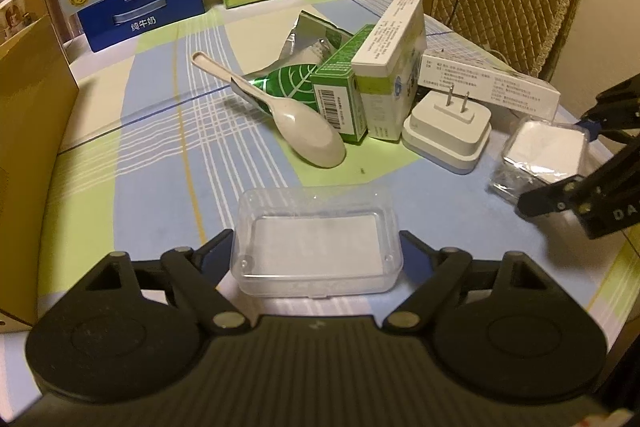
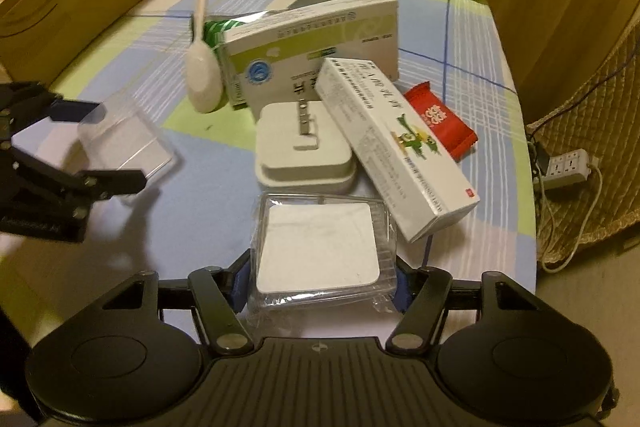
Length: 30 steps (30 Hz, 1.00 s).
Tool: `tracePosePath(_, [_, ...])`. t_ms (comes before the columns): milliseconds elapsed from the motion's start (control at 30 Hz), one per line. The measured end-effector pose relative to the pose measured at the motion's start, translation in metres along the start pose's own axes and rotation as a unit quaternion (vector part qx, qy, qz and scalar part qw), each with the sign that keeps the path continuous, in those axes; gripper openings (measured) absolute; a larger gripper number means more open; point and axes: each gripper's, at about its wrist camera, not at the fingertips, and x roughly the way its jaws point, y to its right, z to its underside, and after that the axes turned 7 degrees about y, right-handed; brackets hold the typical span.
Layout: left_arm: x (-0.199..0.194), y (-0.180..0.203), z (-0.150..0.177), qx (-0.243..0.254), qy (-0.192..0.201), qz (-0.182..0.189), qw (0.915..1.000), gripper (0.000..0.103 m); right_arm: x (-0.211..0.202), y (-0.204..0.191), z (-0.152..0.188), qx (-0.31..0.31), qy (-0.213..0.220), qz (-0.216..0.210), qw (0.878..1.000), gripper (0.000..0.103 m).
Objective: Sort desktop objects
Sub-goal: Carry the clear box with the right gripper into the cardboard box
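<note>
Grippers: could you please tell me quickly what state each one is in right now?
Left gripper: jaws closed on the clear plastic box.
Right gripper: jaws closed on the wrapped white pad.

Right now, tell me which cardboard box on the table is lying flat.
The long white box, resting over the white plug adapter. The green box and the white-and-lime box both stand up.

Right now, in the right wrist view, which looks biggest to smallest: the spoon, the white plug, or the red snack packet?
1. White plug
2. Spoon
3. Red snack packet, partly hidden behind a box.
The spoon lies farther away, so its rank is unsure.
</note>
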Motion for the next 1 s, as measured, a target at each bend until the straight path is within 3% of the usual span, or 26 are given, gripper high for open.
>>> tracePosePath(333, [-0.034,-0.003,-0.006,-0.018,0.021,-0.021,0.9994,0.082,-0.037,-0.024,0.001,0.005,0.025,-0.015,1.000,0.062])
tracePosePath(533, [-0.073,-0.020,-0.020,-0.026,0.042,-0.040,0.9980,0.083,-0.058,-0.042,-0.020,-0.002,0.063,-0.022,0.998,0.062])
tracePosePath(767, [-0.140,-0.077,-0.044,-0.036,0.076,-0.100,0.9914,0.083,-0.080,-0.094,-0.088,-0.046,0.131,-0.060,0.989,0.062])
tracePosePath(1000, [-0.198,-0.187,-0.048,-0.047,0.075,-0.189,0.9780,0.083,-0.072,-0.194,-0.180,-0.101,0.186,-0.135,0.968,0.062])
